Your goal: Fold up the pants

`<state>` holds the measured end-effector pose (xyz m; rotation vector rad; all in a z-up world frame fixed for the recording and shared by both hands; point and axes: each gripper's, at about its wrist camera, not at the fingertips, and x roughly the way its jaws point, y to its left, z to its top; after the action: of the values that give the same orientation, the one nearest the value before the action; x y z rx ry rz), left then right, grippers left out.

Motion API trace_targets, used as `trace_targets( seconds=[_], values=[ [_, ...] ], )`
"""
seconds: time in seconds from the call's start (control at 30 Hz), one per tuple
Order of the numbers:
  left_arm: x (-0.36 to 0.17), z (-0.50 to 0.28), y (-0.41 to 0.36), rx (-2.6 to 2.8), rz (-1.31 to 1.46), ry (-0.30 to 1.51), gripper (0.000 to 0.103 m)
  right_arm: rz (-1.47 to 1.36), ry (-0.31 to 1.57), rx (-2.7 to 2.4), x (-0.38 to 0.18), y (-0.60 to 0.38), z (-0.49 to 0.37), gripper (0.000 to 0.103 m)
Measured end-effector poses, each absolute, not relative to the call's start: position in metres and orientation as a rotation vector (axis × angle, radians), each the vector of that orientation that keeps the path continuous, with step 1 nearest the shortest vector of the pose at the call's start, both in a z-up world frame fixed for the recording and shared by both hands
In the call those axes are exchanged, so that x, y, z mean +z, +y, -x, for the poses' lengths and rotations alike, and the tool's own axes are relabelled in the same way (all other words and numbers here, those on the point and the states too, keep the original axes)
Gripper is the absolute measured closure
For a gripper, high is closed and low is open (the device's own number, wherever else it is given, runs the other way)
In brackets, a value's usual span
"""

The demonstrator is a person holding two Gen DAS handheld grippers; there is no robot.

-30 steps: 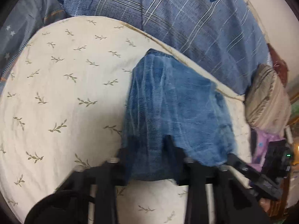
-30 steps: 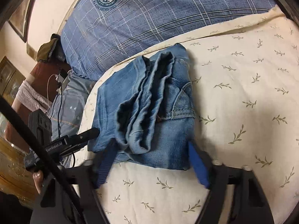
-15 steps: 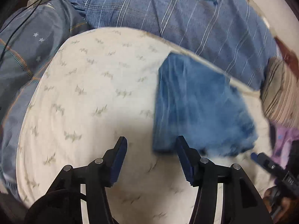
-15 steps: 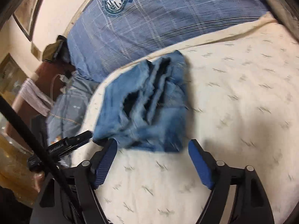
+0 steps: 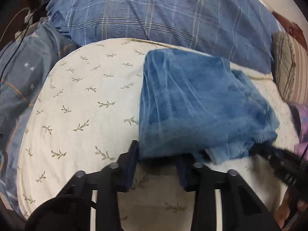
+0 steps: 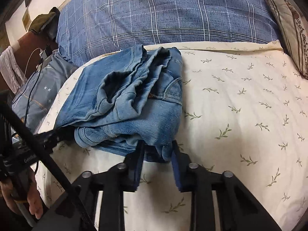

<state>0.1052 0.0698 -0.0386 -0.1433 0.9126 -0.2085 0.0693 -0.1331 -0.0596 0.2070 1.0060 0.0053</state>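
Note:
Blue jeans [image 5: 192,100] lie folded in a thick bundle on a cream leaf-print sheet [image 5: 77,105]. In the right wrist view the jeans [image 6: 125,96] show their stacked, rumpled layers and a back pocket. My left gripper [image 5: 157,159] is at the bundle's near edge, its jaws closing with denim filling the gap between them. My right gripper [image 6: 157,154] is closing on the near right corner, where the fabric bunches between its pads. Each gripper also shows in the other's view: the right gripper [image 5: 279,165] and the left gripper [image 6: 44,136], the latter held by a hand [image 6: 28,202].
A blue plaid pillow [image 5: 154,15] borders the sheet at the back. A striped cushion [image 6: 284,19] sits at the far right. Grey star-print bedding [image 5: 19,77] and a white cable [image 6: 32,77] lie to the left. Bare sheet [image 6: 240,105] stretches right of the jeans.
Half a second ago both grippers stood open just short of the jeans. Both have since moved in, and their jaws have narrowed onto the bundle's near edge.

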Motion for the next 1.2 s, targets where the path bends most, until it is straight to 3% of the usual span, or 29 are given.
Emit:
trace_targets(
  seconds=[0.03,0.07,0.1,0.2,0.4,0.43,0.5,0.67,0.73,0.77,0.8,0.83,0.87,0.9,1.2],
  values=[
    [-0.041,-0.108,0.072,-0.220,0.176,0.927,0.085,-0.182,1.010,-0.005,-0.060,-0.131,-0.069,0.090],
    [-0.044,-0.111,0.077,-0.254,0.223,0.959,0.097,-0.155,1.014,-0.018,-0.060,-0.128,-0.069,0.094],
    [-0.045,-0.113,0.083,-0.300,0.284,0.976,0.100,-0.151,1.012,-0.020,-0.058,-0.128,-0.067,0.094],
    [-0.040,-0.121,0.109,-0.426,0.503,0.971,0.100,-0.167,0.962,0.001,-0.044,-0.129,-0.061,0.095],
    [-0.063,-0.125,0.102,-0.342,0.455,1.041,0.096,-0.146,1.042,-0.010,-0.066,-0.129,-0.068,0.095],
    [-0.060,-0.124,0.102,-0.332,0.440,1.036,0.093,-0.153,1.032,-0.006,-0.063,-0.129,-0.066,0.089],
    [-0.057,-0.118,0.102,-0.300,0.402,1.025,0.068,-0.186,1.013,0.008,-0.055,-0.133,-0.062,0.082],
    [-0.050,-0.099,0.089,-0.253,0.296,1.014,0.068,-0.233,1.015,0.020,-0.050,-0.135,-0.053,0.049],
    [-0.048,-0.100,0.084,-0.240,0.271,1.012,0.070,-0.223,1.008,-0.002,-0.051,-0.137,-0.056,0.049],
    [-0.048,-0.099,0.085,-0.238,0.273,1.008,0.073,-0.235,1.009,-0.002,-0.052,-0.139,-0.057,0.050],
    [-0.048,-0.099,0.085,-0.239,0.282,1.005,0.087,-0.246,1.013,0.001,-0.054,-0.140,-0.060,0.052],
    [-0.048,-0.102,0.086,-0.245,0.284,1.010,0.095,-0.249,1.026,0.005,-0.057,-0.141,-0.062,0.060],
    [-0.049,-0.102,0.087,-0.248,0.295,1.018,0.099,-0.243,1.037,0.005,-0.060,-0.140,-0.064,0.085],
    [-0.047,-0.100,0.089,-0.253,0.314,1.014,0.100,-0.231,1.049,0.000,-0.062,-0.139,-0.066,0.097],
    [-0.052,-0.102,0.090,-0.223,0.268,1.008,0.100,-0.247,1.077,-0.029,-0.069,-0.150,-0.067,0.101]
  ],
)
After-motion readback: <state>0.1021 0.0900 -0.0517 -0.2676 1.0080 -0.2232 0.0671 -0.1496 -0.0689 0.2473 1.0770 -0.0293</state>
